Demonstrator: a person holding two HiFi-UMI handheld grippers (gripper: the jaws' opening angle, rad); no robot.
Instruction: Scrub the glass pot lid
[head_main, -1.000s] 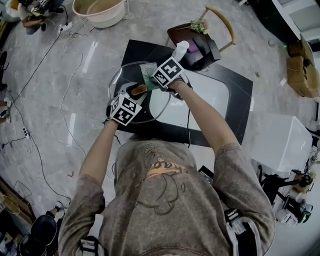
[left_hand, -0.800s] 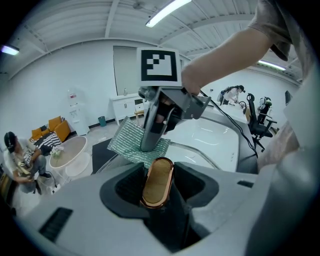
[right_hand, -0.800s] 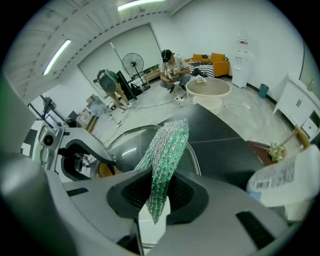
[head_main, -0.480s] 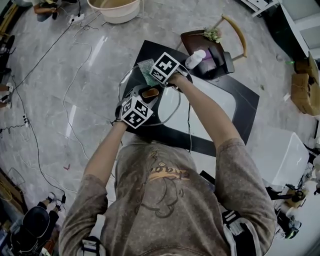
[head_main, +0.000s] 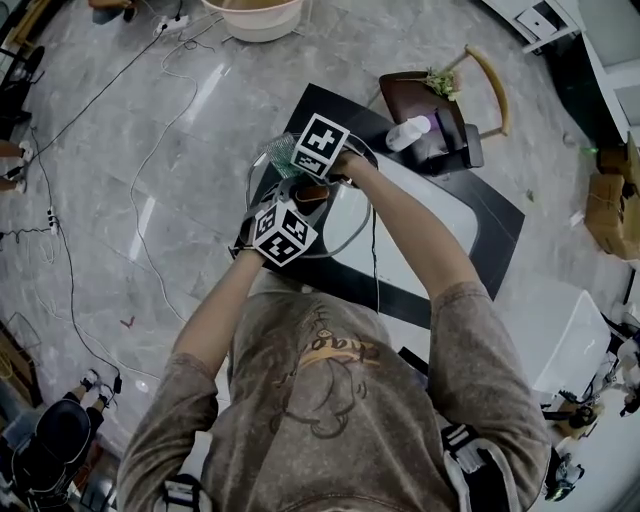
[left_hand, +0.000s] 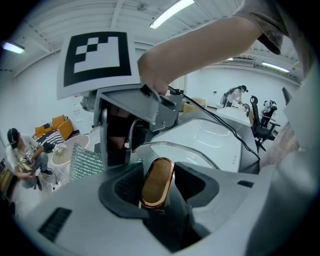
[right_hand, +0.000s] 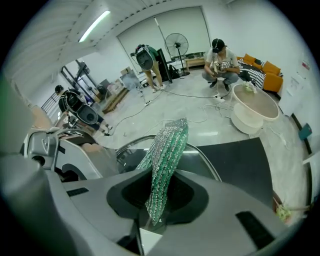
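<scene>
The glass pot lid (head_main: 346, 226) is held up over the black table, with its brown oblong handle (head_main: 312, 193) gripped between the jaws of my left gripper (head_main: 305, 202). In the left gripper view the handle (left_hand: 157, 181) stands upright between the pads, and the clear rim (left_hand: 190, 152) curves beyond it. My right gripper (head_main: 300, 166) is shut on a green glittery scrub cloth (head_main: 280, 155), which lies against the lid's far left edge. In the right gripper view the cloth (right_hand: 167, 160) rises from the jaws across the lid's rim (right_hand: 202, 162).
The black table with a white inset (head_main: 440, 215) lies below the lid. A dark tray with a white bottle (head_main: 410, 132) and a wooden chair (head_main: 485, 85) are at the far right. A cream basin (head_main: 255, 15) and cables (head_main: 150, 200) are on the floor. People crouch in the background.
The two grippers have drawn closer together. The cloth has slid towards the lid's far left rim. The head camera has shifted, so everything sits further right in its view.
</scene>
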